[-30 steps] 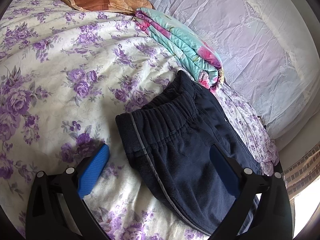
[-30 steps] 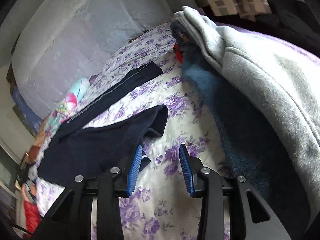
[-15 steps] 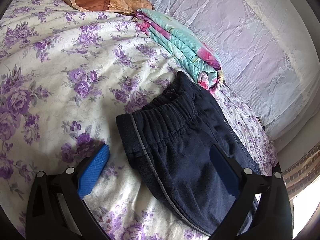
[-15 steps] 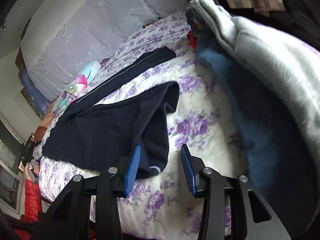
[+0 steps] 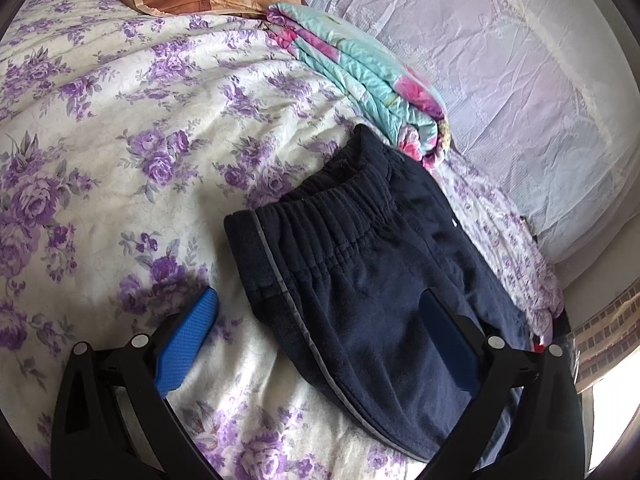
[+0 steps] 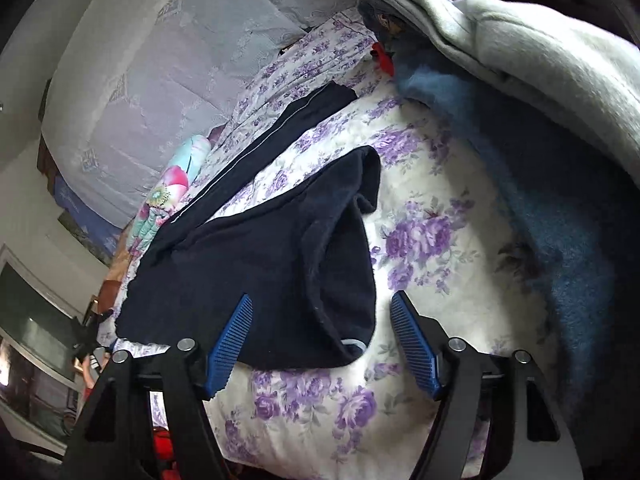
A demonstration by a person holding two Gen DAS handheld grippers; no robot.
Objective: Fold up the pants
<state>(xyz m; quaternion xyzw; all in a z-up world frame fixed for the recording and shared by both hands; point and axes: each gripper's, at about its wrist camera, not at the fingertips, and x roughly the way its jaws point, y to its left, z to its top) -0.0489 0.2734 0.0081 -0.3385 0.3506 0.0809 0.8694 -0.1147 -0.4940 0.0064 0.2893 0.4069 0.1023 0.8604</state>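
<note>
Fingers (image 6: 228, 336) apart | pants (image 6: 272, 264) between | no readable writing

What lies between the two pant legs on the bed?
In the right wrist view, only a bare strip of purple-flowered bedspread separates the near leg from the far leg of the navy pants; nothing else lies there.

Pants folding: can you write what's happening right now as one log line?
left gripper: open, over waistband | right gripper: open, at leg hem | pants: unfolded on bed
</note>
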